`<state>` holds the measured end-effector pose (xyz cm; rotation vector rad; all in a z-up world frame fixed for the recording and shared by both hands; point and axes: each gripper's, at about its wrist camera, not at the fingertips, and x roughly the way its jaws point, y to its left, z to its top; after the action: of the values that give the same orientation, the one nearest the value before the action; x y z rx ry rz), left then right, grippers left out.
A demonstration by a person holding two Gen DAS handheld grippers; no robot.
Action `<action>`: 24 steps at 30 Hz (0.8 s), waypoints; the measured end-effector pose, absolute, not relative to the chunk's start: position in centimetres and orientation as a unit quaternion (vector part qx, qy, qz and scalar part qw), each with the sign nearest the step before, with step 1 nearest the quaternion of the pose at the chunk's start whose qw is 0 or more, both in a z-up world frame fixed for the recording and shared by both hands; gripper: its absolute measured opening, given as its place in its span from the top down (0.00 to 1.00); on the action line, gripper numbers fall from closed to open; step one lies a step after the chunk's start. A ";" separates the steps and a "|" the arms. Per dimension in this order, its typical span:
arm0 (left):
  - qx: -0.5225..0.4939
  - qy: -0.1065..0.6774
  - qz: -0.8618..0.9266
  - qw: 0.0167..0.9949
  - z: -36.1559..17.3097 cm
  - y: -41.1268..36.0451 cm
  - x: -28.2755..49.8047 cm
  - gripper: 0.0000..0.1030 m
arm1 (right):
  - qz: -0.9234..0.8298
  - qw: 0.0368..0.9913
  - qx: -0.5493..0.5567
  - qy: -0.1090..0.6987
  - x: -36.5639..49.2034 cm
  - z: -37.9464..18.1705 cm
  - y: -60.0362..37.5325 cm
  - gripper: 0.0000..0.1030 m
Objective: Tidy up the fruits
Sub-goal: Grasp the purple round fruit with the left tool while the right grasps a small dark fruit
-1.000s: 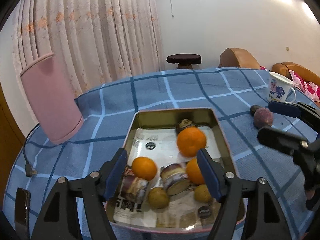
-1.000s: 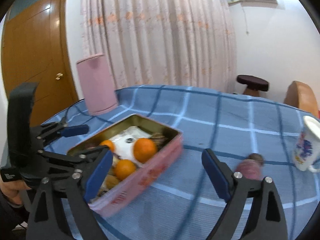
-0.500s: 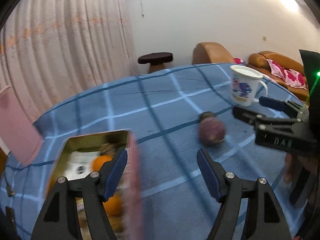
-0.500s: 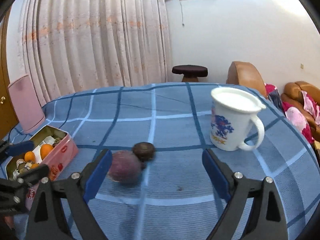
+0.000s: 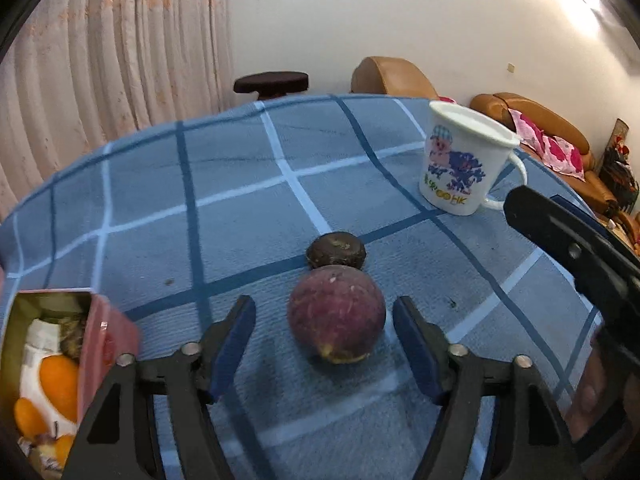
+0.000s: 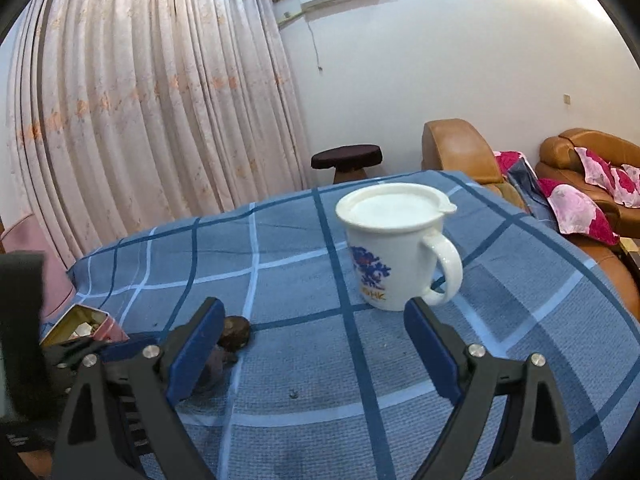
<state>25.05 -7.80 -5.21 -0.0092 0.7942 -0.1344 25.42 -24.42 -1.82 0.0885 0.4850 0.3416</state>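
A purple round fruit (image 5: 336,312) lies on the blue checked tablecloth with a smaller dark fruit (image 5: 336,250) touching its far side. My left gripper (image 5: 323,306) straddles the purple fruit. Its jaws are closing, and a gap still shows on each side of the fruit. At the lower left stands the pink tin (image 5: 106,344) holding oranges (image 5: 58,376) and wrapped items. My right gripper (image 6: 314,312) stands open over bare cloth, just in front of a white mug (image 6: 396,256). In the right wrist view its left finger half hides the purple fruit (image 6: 214,364), beside the dark fruit (image 6: 236,332).
The white mug (image 5: 460,168) with a blue print stands to the right of the fruits. A pink upright object (image 6: 52,280) sits at the table's far left. Brown sofas (image 6: 592,160) and a dark stool (image 6: 346,158) lie beyond the table edge.
The left gripper swung right from over the tin to the purple fruit and its jaws narrowed. The right gripper swung right from the tin and now faces the mug, still wide.
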 end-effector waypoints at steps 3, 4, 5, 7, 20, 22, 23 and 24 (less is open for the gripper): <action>-0.008 0.385 -0.077 0.920 -5.3 -7.8 24.9 0.47 | 0.173 0.954 0.031 0.243 25.6 -1.8 -24.0 0.09; -0.010 0.383 -0.079 0.920 -5.3 -7.6 24.7 0.47 | 0.175 0.953 0.026 0.245 25.7 -1.7 -23.7 0.09; -0.012 0.382 -0.078 0.921 -5.3 -7.3 24.6 0.47 | 0.174 0.953 0.018 0.249 25.9 -1.6 -23.2 0.09; -0.017 0.378 -0.066 0.923 -5.2 -6.3 24.6 0.47 | 0.175 0.951 -0.001 0.255 26.4 -1.5 -22.1 0.11; -0.018 0.363 -0.024 0.931 -5.0 -2.1 24.4 0.47 | 0.217 0.905 -0.047 0.363 30.9 -4.3 -15.7 0.38; -0.014 0.360 -0.014 0.933 -4.9 -1.5 24.4 0.47 | 0.217 0.903 -0.045 0.369 31.2 -4.5 -15.4 0.38; -0.018 0.360 -0.011 0.933 -4.9 -1.1 24.4 0.47 | 0.217 0.901 -0.044 0.373 31.4 -4.6 -15.4 0.38; -0.027 0.360 -0.008 0.932 -4.9 -0.5 24.3 0.47 | 0.216 0.898 -0.048 0.381 31.6 -4.9 -15.3 0.40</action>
<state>24.31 -0.53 -4.90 -0.0552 0.7376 -0.0171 31.60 -15.31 -4.86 -0.0986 0.7895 0.4476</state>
